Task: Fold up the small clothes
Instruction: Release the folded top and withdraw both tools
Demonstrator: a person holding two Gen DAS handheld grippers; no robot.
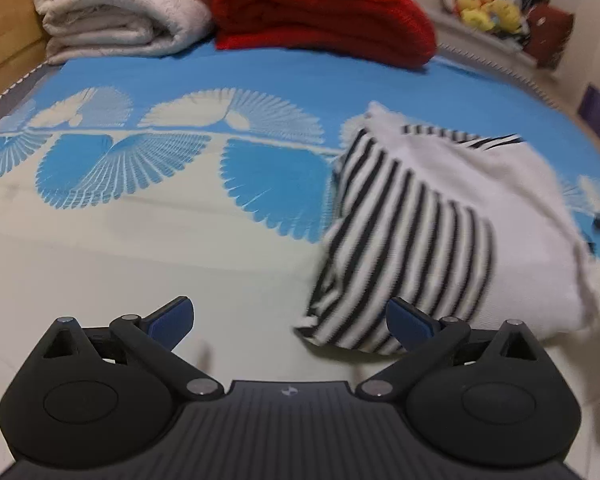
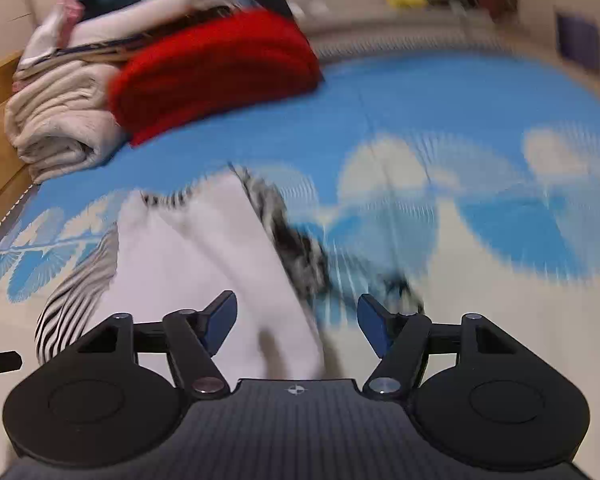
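Observation:
A small white garment [image 1: 480, 200] with black-and-white striped parts [image 1: 412, 240] lies bunched on the blue and cream patterned sheet [image 1: 160, 240], at the right of the left wrist view. My left gripper [image 1: 290, 320] stands wide open over bare sheet; its right finger [image 1: 408, 322] overlaps the striped hem, and nothing is between the pads. In the blurred right wrist view the same garment [image 2: 196, 264] spreads under and ahead of my right gripper [image 2: 296, 320]. That gripper's jaws are apart, with white cloth seen between them but not pinched.
A folded cream blanket [image 1: 120, 12] and a folded red blanket [image 1: 320, 12] are stacked at the far edge of the bed. A wooden frame [image 1: 4, 40] borders the left. Yellow plush toys [image 1: 488, 8] sit on a ledge at the far right.

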